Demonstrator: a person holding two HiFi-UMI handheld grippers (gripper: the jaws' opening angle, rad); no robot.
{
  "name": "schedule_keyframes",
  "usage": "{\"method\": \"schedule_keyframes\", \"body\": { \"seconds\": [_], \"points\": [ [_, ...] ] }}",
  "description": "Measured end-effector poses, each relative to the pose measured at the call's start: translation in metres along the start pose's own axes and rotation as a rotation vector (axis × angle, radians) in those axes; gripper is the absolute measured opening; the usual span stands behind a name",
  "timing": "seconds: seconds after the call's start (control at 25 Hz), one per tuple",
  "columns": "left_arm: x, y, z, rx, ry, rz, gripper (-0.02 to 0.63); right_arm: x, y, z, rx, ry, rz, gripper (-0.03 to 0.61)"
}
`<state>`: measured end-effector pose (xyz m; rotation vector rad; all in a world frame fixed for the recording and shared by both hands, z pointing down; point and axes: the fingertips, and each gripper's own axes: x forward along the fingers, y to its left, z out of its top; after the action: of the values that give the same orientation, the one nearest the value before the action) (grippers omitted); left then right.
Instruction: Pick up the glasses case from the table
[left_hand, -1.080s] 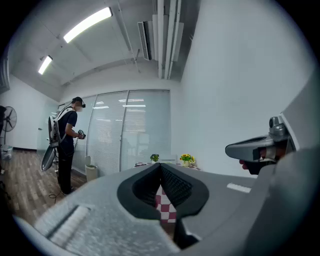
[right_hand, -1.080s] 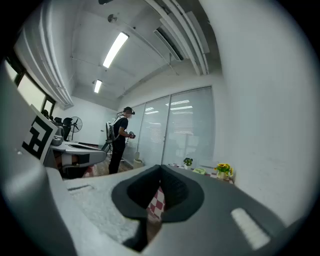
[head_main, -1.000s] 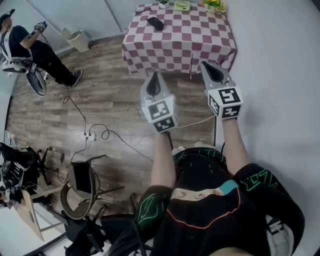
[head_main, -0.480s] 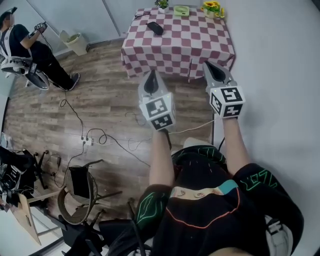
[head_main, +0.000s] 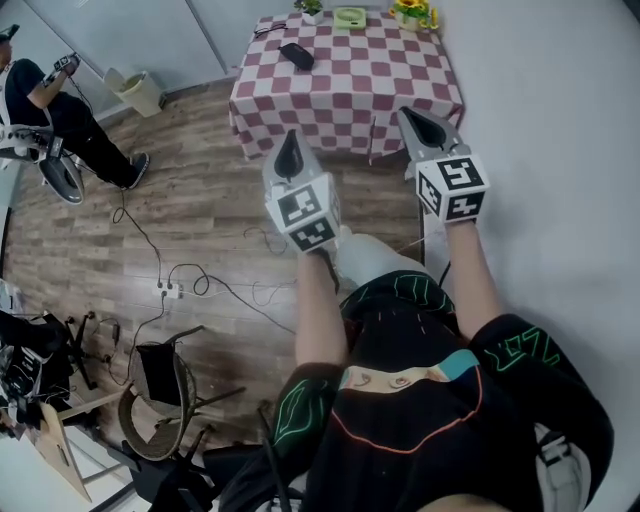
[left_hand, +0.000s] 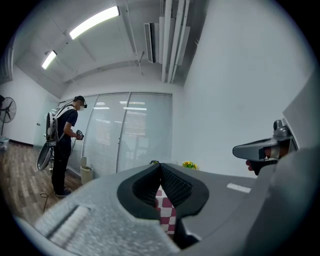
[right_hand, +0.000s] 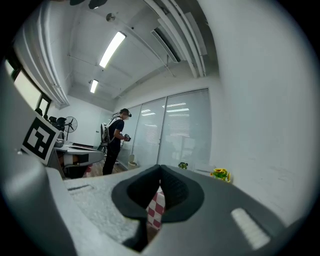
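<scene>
Wood flooring lies under the left gripper (head_main: 292, 140) and right gripper (head_main: 408, 113), fingers (left_hand: 176, 186) of each pressed together on nothing; well ahead, the black glasses case (head_main: 295, 56) rests on the checkered bench (head_main: 400, 70), towards its far left corner.

The tabletop (head_main: 380, 80) stands ahead, beside the right-hand wall (head_main: 545, 120). On it the glasses case (head_main: 294, 56) lies far left, with a potted plant (head_main: 311, 8), tray (head_main: 349, 16) and flowers (head_main: 411, 12) along the far edge. The left tool (head_main: 291, 140) and right tool (head_main: 410, 116) hang side by side before its near edge. Another person (head_main: 60, 100) and a bin (head_main: 133, 92) are far left.
</scene>
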<state>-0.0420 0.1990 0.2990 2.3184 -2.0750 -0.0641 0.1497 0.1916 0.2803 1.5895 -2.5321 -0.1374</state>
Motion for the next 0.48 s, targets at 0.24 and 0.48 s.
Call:
{"method": "schedule_keyframes", "body": {
  "seconds": [0.24, 0.48],
  "points": [
    [0.036, 0.013, 0.001, 0.042, -0.001, 0.01, 0.009, 0.046, -0.008, -0.002, 0.019, -0.017, 0.025, 0.003],
    [0.091, 0.023, -0.017, 0.06, 0.045, 0.018, 0.009, 0.102, -0.04, -0.025, 0.054, 0.013, 0.018, 0.003]
  ]
}}
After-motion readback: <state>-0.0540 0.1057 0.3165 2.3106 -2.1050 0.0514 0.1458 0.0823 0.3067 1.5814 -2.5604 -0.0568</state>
